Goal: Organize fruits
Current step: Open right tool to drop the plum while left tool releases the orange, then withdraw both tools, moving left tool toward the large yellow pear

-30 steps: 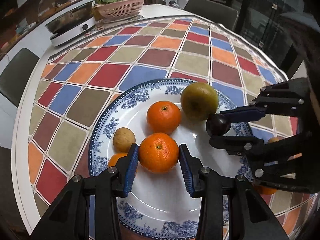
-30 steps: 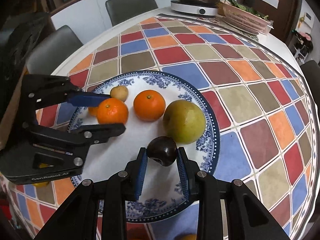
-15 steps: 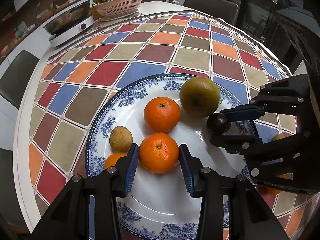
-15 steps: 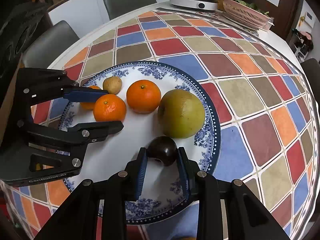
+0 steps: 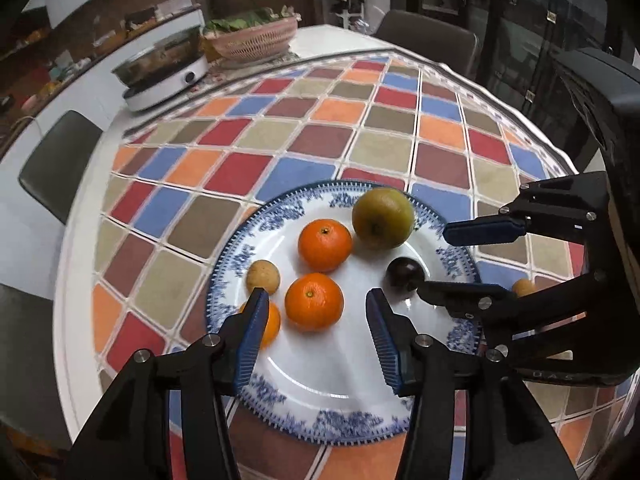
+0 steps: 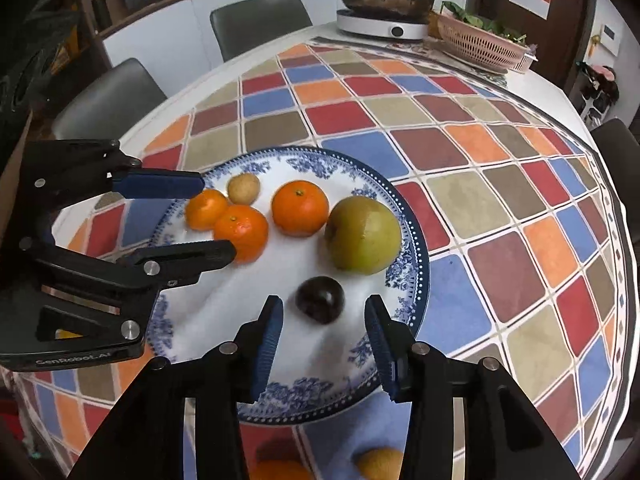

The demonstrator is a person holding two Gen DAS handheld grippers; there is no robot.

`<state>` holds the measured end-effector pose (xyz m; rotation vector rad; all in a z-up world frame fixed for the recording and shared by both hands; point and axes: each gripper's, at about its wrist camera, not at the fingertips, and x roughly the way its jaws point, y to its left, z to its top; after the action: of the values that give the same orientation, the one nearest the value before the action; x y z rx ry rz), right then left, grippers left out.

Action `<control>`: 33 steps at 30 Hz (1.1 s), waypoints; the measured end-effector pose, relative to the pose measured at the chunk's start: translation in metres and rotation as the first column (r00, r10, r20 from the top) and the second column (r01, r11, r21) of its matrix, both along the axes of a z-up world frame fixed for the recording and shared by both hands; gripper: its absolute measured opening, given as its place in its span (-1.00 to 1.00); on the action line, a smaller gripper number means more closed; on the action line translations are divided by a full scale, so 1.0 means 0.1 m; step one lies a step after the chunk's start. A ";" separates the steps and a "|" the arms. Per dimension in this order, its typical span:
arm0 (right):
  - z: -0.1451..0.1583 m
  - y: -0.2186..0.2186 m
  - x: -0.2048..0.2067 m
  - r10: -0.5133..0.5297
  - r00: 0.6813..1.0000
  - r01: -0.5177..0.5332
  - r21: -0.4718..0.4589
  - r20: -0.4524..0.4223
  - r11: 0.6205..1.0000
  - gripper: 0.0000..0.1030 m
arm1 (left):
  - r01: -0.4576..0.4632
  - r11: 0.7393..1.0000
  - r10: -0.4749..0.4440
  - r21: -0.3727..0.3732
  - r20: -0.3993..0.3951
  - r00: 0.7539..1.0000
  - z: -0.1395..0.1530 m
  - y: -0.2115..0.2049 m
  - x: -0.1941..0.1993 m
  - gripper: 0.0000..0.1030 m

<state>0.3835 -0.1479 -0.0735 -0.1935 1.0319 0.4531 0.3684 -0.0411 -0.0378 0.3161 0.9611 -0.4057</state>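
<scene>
on blue-patterned plate (image 6: 416, 240): three oranges (image 6: 300, 208), green fruit (image 6: 362, 234), dark plum (image 6: 320, 299)

Cooker w/ pan (image 5: 160, 74), veg basket (image 5: 252, 36), chairs (image 6: 260, 20)

blue-white floral plate (image 5: 456, 260), orange mandarins (image 5: 314, 301), multicolour checked tablecloth (image 5: 280, 140) (diamond grid)
</scene>
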 end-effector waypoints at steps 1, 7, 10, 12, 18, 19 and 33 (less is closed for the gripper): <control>0.05 -0.01 -0.03 -0.007 1.000 0.007 0.004 0.010 1.000 -0.16 | -0.010 1.000 0.010 -0.003 0.006 1.000 0.04 0.01 -0.04 -0.02; 0.36 -0.05 -0.25 -0.039 0.998 0.037 0.034 0.058 0.999 -0.16 | -0.064 0.995 0.068 -0.070 0.051 0.996 0.34 0.14 -0.34 0.06; 0.51 -0.07 -0.38 -0.055 0.995 0.051 0.049 0.087 0.997 -0.16 | -0.090 0.992 0.098 -0.088 0.097 0.990 0.49 0.19 -0.51 0.17; 0.61 -0.08 -0.45 -0.061 0.993 0.056 0.054 0.105 0.997 -0.15 | -0.102 0.990 0.114 -0.094 0.128 0.985 0.58 0.21 -0.62 0.21; 0.87 -0.10 -0.75 -0.095 0.980 0.086 0.061 0.174 0.994 0.04 | -0.155 0.984 0.170 -0.091 0.201 0.965 0.78 0.32 -0.95 0.39; 0.90 -0.11 -0.80 -0.103 0.977 0.093 0.059 0.185 0.994 0.04 | -0.164 0.982 0.180 -0.092 0.212 0.961 0.80 0.35 -1.03 0.42; 0.94 -0.11 -1.36 -0.194 0.952 0.177 0.094 0.235 0.980 0.14 | -0.283 0.951 0.307 -0.125 0.261 0.915 0.78 0.61 -1.73 0.63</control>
<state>0.2478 -0.1590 0.0202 -0.0831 0.7829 0.2865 0.1950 0.0200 0.0397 0.1406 0.6985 -0.1186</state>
